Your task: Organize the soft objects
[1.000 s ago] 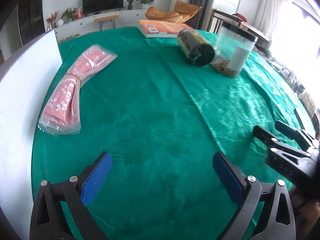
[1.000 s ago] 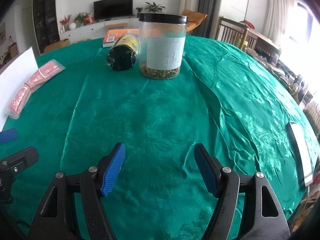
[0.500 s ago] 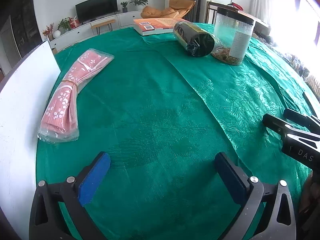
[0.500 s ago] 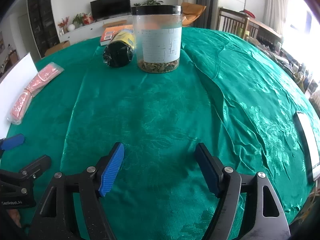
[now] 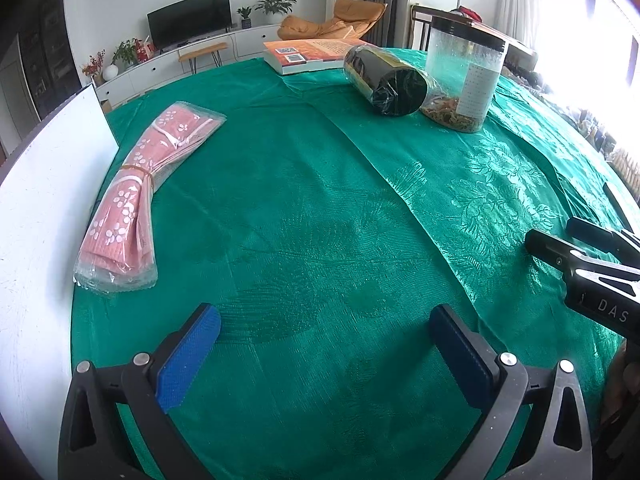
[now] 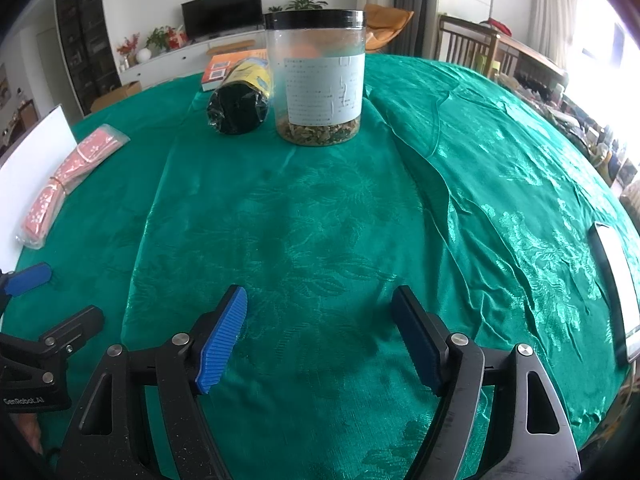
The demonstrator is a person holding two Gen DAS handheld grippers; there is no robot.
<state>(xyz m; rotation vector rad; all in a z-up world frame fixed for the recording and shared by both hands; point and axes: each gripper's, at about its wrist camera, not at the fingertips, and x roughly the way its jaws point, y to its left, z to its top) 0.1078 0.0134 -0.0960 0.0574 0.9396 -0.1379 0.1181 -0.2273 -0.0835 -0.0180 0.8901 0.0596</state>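
Observation:
A pink flower-print soft packet in clear wrap, banded at its middle, lies on the green tablecloth at the left, beside a white board. It also shows in the right wrist view as the pink packet. A dark wrapped roll lies on its side at the back. My left gripper hovers over bare cloth, open and empty, right of the packet. My right gripper is open wide with nothing between its pads, well short of the roll.
A clear jar with a black lid stands beside the roll. An orange book lies behind them. The white board borders the table's left side. A flat phone-like device lies near the right edge.
The left wrist view has rolled a little, levelling the scene. The right gripper's jaws stand slightly wider. Nothing on the table has moved.

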